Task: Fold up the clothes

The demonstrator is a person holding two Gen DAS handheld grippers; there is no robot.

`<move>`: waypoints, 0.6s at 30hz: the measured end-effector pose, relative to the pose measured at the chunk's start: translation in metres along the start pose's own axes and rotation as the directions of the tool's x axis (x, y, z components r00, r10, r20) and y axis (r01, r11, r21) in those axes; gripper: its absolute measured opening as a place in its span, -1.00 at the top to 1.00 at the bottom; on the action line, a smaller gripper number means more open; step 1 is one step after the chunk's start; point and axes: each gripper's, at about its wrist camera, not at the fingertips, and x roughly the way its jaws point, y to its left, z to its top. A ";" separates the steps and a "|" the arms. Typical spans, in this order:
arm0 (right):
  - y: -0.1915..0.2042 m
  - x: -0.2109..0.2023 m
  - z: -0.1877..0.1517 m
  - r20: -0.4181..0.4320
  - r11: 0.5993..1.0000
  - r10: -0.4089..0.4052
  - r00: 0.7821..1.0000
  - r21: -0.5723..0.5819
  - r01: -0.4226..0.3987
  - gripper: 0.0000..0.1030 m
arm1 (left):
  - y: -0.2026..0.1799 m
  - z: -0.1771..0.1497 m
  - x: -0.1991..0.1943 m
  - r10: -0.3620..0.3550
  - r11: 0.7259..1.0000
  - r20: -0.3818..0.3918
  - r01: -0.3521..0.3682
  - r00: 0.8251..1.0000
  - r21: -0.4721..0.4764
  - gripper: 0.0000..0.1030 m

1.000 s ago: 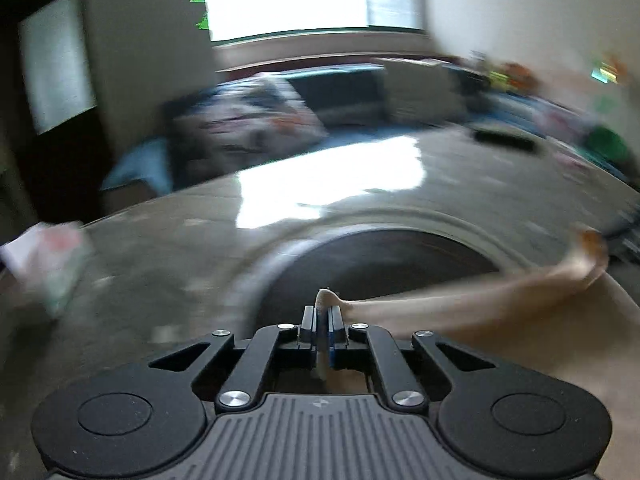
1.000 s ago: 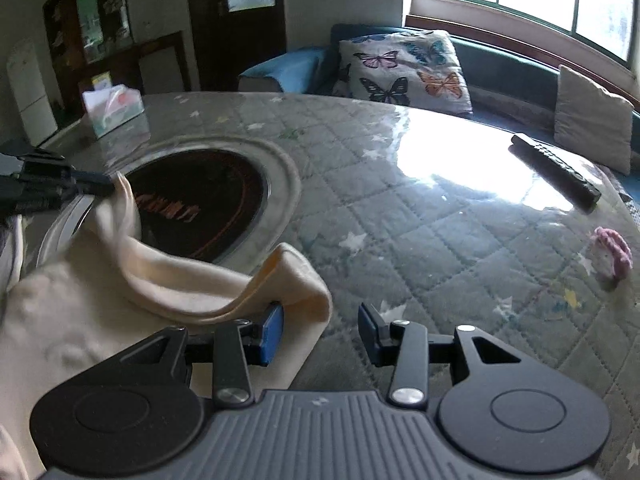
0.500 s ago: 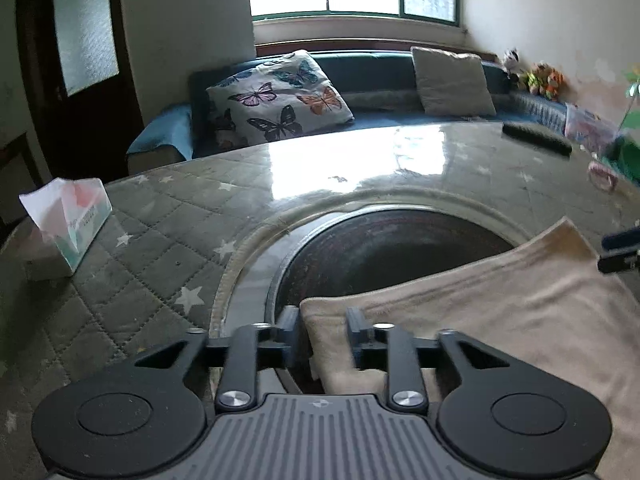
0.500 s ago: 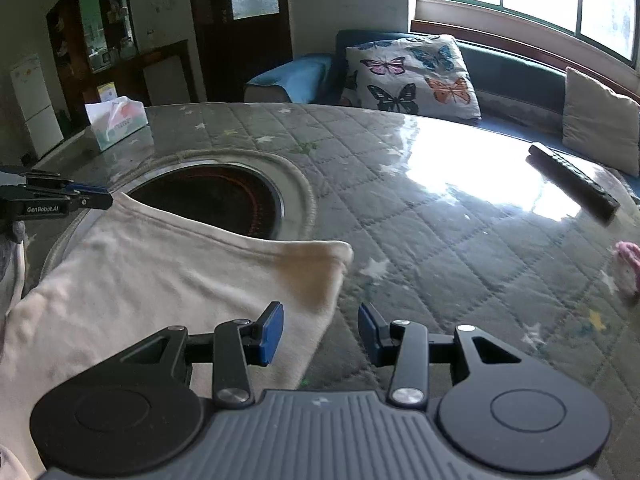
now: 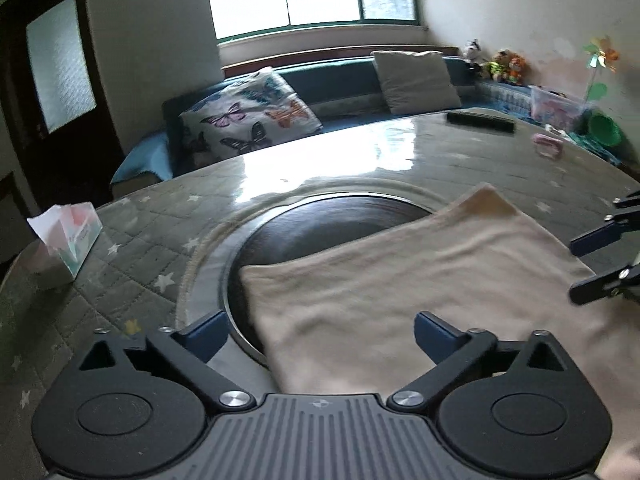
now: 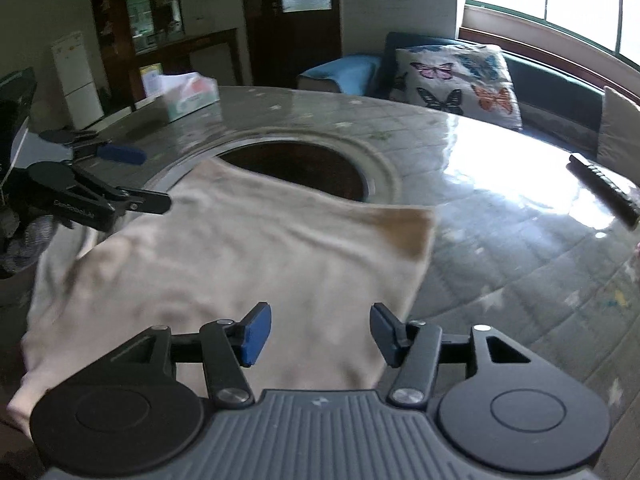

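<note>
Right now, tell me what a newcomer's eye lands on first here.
The cream garment lying flat on the quilted table, its far edge over the dark round inset. Both grippers, left and right, are opening above it, holding nothing. Behind, a butterfly cushion on the blue sofa.

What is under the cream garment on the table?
The cream garment lies on the quilted table cover, its far edge overlapping the dark round recess in the table's middle. The recess's near rim and the cover beneath the cloth are hidden.
</note>
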 end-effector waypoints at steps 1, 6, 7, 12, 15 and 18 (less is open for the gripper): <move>0.007 -0.002 -0.004 -0.002 1.000 0.012 1.000 -0.009 -0.012 -0.19 | -0.006 -0.003 -0.005 -0.001 1.000 0.004 0.001 1.000 0.013 -1.00; 0.041 -0.011 -0.022 -0.008 0.995 0.043 0.999 -0.090 -0.044 -0.41 | -0.030 -0.021 -0.029 -0.023 0.998 0.012 0.022 1.000 0.053 -1.00; 0.048 -0.014 -0.025 -0.005 0.993 0.051 0.999 -0.110 -0.051 -0.42 | -0.034 -0.025 -0.033 -0.024 0.998 0.010 0.024 1.000 0.056 -1.00; 0.079 -0.028 -0.042 0.021 0.979 0.079 0.997 -0.191 -0.074 -0.54 | -0.047 -0.041 -0.049 -0.036 0.999 0.010 0.035 0.999 0.035 -1.00; 0.095 -0.034 -0.055 0.032 0.971 0.079 0.996 -0.230 -0.070 -0.58 | -0.054 -0.052 -0.058 -0.041 0.999 0.018 0.041 0.999 0.020 -1.00; 0.107 -0.036 -0.070 0.028 0.960 0.055 0.998 -0.276 -0.045 -0.60 | -0.064 -0.064 -0.064 -0.051 0.998 0.018 0.050 0.999 0.026 -1.00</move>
